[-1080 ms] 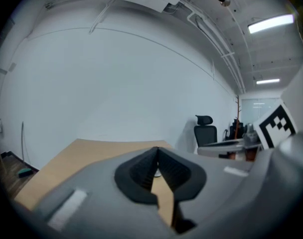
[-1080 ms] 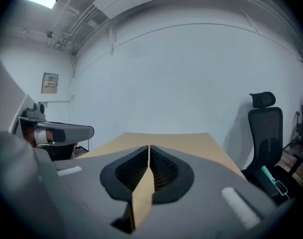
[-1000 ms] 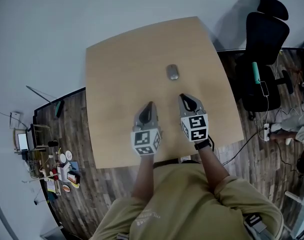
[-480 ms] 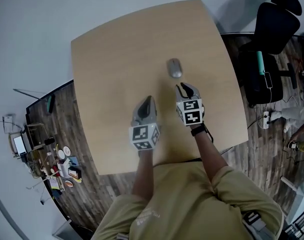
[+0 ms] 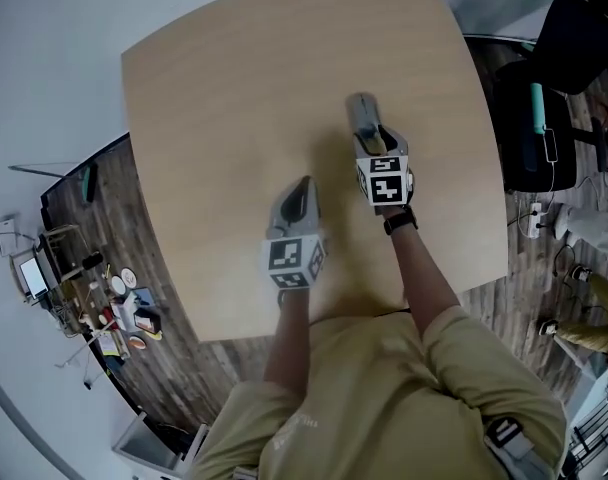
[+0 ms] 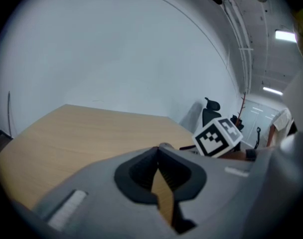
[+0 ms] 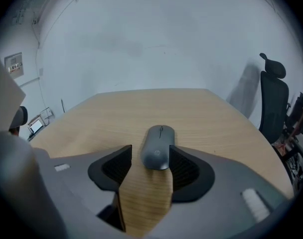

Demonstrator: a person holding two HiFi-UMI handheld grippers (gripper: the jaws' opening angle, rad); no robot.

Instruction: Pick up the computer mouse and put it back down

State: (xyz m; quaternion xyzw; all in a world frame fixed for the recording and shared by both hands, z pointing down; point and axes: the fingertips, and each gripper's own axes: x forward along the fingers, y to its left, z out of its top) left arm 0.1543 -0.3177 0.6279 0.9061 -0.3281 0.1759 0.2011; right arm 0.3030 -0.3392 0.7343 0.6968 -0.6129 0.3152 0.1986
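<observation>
Grasp step: right gripper (image 7: 150, 152) has its jaws apart, straddling the computer mouse (image 7: 158, 144), not clamped.
The mouse lies flat on the table (image 7: 221, 121), its rear end between the jaw tips and its long axis in line with the gripper. The right pad looks close to touching, but that's hard to confirm. Next move probably calls for going slightly further over the body, closing squarely on both sides, then lifting straight up. Left gripper (image 6: 158, 152) hovers well off to the left, jaws together, holding nothing.

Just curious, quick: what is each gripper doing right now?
Left gripper: jaws shut, empty.
Right gripper: jaws open around the mouse, not yet clamped.
</observation>
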